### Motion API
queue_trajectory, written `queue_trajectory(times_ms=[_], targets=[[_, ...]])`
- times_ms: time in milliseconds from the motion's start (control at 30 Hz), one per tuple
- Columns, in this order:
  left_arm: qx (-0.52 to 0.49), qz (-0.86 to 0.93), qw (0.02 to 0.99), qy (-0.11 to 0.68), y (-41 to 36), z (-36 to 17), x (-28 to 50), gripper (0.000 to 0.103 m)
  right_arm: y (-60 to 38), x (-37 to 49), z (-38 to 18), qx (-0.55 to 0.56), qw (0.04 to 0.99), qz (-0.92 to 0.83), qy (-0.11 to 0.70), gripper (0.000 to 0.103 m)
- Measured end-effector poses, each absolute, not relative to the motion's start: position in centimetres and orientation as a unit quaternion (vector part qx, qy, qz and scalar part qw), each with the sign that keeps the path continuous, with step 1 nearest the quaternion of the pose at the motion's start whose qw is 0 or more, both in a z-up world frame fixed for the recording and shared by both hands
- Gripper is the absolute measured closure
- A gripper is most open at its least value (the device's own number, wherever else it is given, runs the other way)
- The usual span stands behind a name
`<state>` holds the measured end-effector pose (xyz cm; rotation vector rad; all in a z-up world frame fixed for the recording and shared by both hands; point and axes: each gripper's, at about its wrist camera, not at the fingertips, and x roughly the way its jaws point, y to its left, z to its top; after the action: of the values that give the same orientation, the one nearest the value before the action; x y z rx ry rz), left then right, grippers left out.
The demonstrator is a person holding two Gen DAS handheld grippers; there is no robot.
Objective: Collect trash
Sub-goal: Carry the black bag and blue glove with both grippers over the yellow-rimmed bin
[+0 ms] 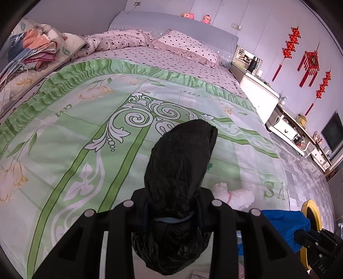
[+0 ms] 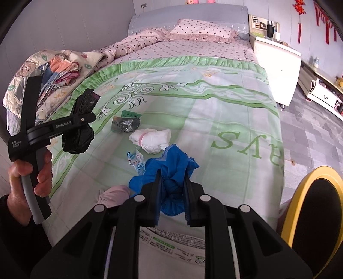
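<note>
On green bedspread (image 2: 214, 120), scattered trash (image 2: 150, 139)

Green floral sheet (image 2: 225, 111) spread over the foot half of the bed, with a dotted pink pillow (image 2: 201, 32) at the grey headboard (image 2: 188, 15). Folded clothes (image 2: 62, 73) piled along the left edge. White nightstand (image 2: 278, 64) beside the right edge, red knot hangings (image 1: 310, 62) on the wall.

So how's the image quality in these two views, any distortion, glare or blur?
Left wrist view: strong fisheye bending, dark vignette corners, even daylight; the black bag in the left gripper blocks the centre, its crinkles catching faint sheen. Right wrist view: same curvature, the bed edge bowed; the blue bag in the right gripper is sharp, no obvious motion blur.
</note>
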<state>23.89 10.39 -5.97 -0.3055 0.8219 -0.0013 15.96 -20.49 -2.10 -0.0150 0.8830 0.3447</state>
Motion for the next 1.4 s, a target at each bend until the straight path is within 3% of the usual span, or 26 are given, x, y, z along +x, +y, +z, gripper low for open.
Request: queue_trajectory(times_ms=[633, 1400], targets=[[-0.108, 0.004, 0.921, 0.374, 8.4, -0.9, 18.8, 0.073, -25.0, 11.1, 4.5, 0.015, 0.918, 0.151, 0.367, 0.087], [-0.072, -0.086, 0.924, 0.366, -2.7, 2.1, 17.8, 0.073, -34.1, 8.5, 8.4, 0.03, 0.937, 0.087, 0.336, 0.086]])
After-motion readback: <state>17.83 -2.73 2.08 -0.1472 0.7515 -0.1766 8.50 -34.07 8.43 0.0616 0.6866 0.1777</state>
